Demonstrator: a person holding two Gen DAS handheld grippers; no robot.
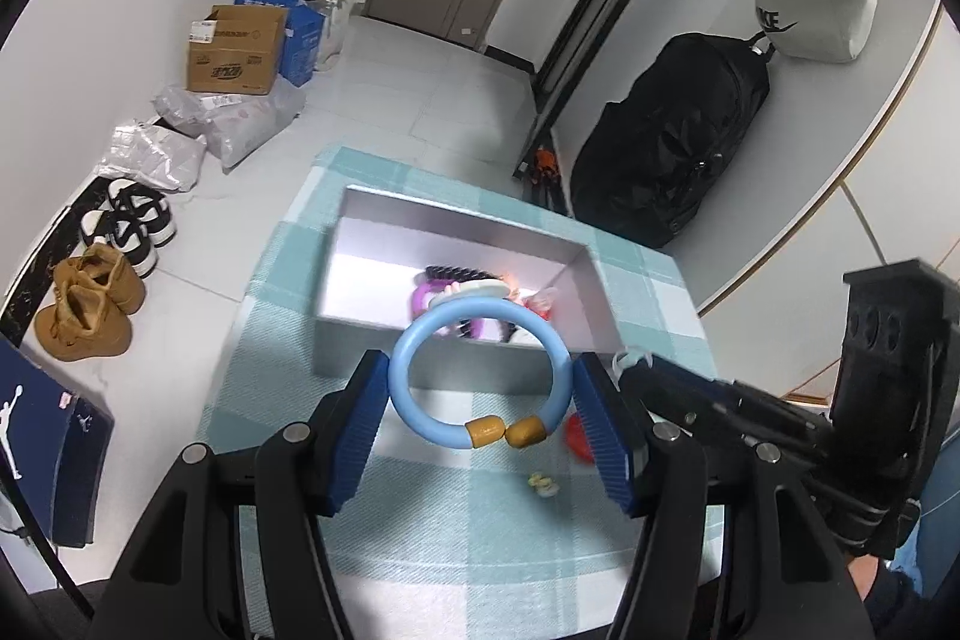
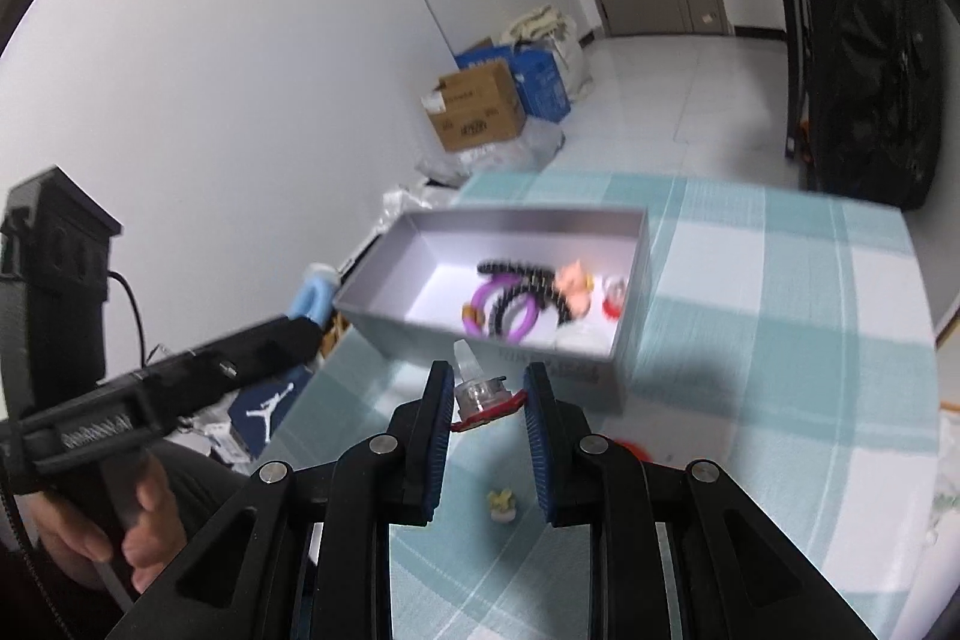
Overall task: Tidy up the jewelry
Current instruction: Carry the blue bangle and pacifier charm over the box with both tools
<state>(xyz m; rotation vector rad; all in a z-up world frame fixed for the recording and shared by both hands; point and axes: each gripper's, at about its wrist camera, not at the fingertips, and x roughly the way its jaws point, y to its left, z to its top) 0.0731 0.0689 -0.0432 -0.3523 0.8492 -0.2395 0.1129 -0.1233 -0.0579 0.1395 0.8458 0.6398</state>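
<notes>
Left tongs (image 1: 480,394) clamp blue bangle (image 1: 474,376) across its rim, stiff, slick; right tongs (image 2: 485,400) pinch small clear charm (image 2: 480,393), light, box (image 2: 510,340) ahead.

A light-blue bangle (image 1: 480,376) with two mustard end beads stands upright, clamped at its sides just before a grey open box (image 1: 462,226). Inside the box lie a purple bangle (image 2: 510,310), a black beaded bracelet (image 2: 528,280) and a peach charm (image 2: 573,286). A clear ring (image 2: 480,391) on a red base sits gripped nearby.
</notes>
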